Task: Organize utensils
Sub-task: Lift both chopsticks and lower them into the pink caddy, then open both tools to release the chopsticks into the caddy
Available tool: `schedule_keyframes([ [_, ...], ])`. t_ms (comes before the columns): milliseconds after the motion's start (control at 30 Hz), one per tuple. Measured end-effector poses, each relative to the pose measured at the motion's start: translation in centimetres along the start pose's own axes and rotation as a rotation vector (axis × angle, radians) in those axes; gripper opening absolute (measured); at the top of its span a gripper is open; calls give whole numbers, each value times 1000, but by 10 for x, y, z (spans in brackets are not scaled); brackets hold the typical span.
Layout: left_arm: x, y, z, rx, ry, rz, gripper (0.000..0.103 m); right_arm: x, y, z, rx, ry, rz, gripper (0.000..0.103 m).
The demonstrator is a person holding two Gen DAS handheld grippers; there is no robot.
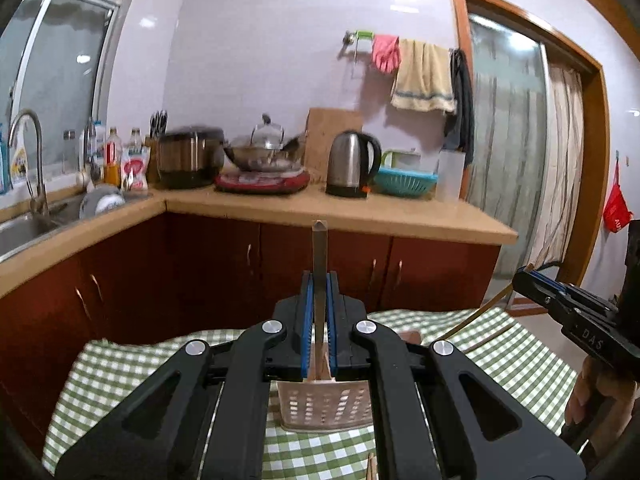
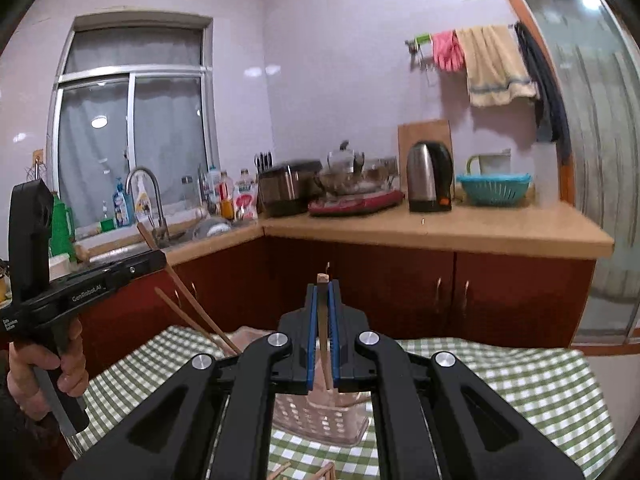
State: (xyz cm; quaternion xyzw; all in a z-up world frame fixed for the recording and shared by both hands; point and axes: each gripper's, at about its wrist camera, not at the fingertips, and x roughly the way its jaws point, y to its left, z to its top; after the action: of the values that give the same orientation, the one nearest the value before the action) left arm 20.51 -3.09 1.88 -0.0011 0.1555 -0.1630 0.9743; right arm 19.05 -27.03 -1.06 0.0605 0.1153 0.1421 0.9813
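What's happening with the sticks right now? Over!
Left tool shut on chopstick. Right tool shut on another chopstick. Holder basket below, nothing blocking.

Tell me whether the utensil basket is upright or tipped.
Upright: the basket stands on the checked cloth, its open top facing up.

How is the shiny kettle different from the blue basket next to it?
The kettle is tall, silver metal with a black handle; the basket is low, wide, turquoise plastic. The kettle's wall is solid; the basket's wall has slots. Both stand on the wooden counter.
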Motion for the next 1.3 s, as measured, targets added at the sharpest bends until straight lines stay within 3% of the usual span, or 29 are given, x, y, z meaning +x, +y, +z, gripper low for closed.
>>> schedule_keyframes([
  [100,13,4,-11,-8,26,5,7,13,-2,-13,15,43,4,6],
  [300,14,1,-12,16,4,11,7,30,-6,-27,37,90,5,6],
  [900,26,-1,-12,6,22,-6,8,33,-9,-25,36,84,-4,8],
  [967,27,0,-12,3,24,-6,11,33,-9,-25,37,84,-8,12],
  [1033,27,1,-12,-1,21,0,29,32,-11,-25,45,79,-8,21],
  [1167,26,1,-11,5,13,7,36,31,-13,-25,47,74,-14,22],
  [1233,24,1,-10,3,4,12,49,28,-12,-24,47,70,-15,23],
  [1300,21,1,-9,3,-6,14,53,24,-11,-22,41,57,-19,26],
])
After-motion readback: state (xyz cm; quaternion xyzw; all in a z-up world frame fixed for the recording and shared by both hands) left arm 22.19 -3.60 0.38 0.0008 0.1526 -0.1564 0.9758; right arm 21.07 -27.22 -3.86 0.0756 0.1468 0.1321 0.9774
